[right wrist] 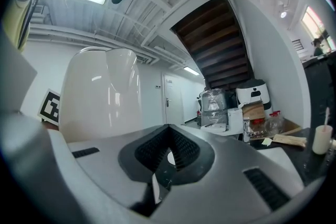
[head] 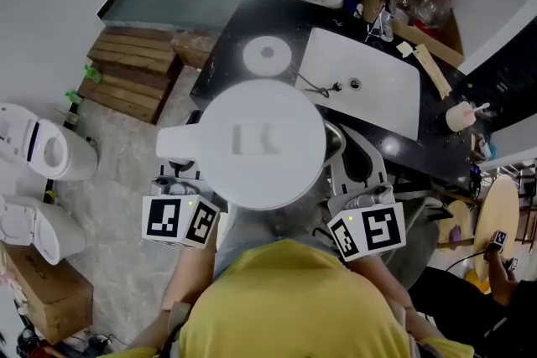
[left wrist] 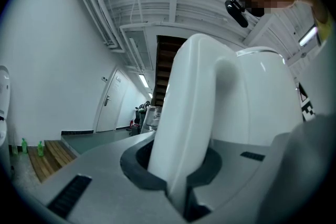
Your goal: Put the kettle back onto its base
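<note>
The left gripper (left wrist: 176,194) is clamped tight on the handle (left wrist: 191,113) of the white kettle (head: 264,142). The right gripper (right wrist: 167,162) is closed on nothing, beside the kettle's body. The round base (head: 267,56) sits on the black counter (head: 231,33), next to the sink (head: 377,101).

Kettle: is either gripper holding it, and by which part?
The left gripper grips the kettle by its handle; the right gripper has its jaws together, holding nothing.

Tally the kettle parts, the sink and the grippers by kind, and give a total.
kettle: 1
kettle base: 1
sink: 1
grippers: 2 (left gripper, right gripper)
Total: 5
</note>
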Tool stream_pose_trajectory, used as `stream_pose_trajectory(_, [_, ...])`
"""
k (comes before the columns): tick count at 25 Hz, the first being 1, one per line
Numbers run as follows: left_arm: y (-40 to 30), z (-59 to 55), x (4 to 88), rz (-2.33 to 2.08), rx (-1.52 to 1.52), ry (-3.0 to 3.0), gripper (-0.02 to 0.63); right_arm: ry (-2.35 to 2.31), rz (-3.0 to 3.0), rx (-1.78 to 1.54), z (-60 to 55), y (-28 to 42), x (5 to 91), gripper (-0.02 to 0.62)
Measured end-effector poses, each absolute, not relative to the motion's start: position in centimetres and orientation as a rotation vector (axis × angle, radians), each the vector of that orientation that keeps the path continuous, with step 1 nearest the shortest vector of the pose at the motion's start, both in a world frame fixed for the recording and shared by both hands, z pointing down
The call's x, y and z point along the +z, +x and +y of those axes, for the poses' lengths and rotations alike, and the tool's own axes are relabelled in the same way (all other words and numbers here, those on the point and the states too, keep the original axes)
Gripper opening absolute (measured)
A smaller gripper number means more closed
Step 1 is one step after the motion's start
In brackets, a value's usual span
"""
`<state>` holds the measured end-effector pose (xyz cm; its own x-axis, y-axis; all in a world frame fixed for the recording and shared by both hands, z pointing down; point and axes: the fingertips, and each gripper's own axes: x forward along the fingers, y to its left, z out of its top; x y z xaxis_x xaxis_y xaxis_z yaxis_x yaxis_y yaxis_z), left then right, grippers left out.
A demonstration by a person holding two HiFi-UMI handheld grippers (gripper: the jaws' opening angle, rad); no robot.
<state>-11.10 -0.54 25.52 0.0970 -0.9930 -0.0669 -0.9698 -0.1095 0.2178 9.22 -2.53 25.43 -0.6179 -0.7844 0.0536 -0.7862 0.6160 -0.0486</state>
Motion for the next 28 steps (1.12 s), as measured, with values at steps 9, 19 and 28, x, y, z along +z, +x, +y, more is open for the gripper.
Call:
stream_pose_trajectory(9, [-12.4, -7.9, 25.2, -1.951, -0.296, 2.300, 0.034, 1.422, -2.775, 0.104, -8.9, 7.4, 25.2, 0.015])
stream_pose_trajectory(19, [-14.9, -15.2, 25.4, -1.849, -0.252, 2.408, 0.035, 1.543, -2.719, 0.112, -14.6, 4.2, 25.3, 0.015])
stream_pose_trajectory(28, [-16.1, -19.6, 26.1, -1.804, -0.271, 2.438, 0.037, 1.580, -2.697, 0.113, -17.5, 2.6, 25.8, 0.015])
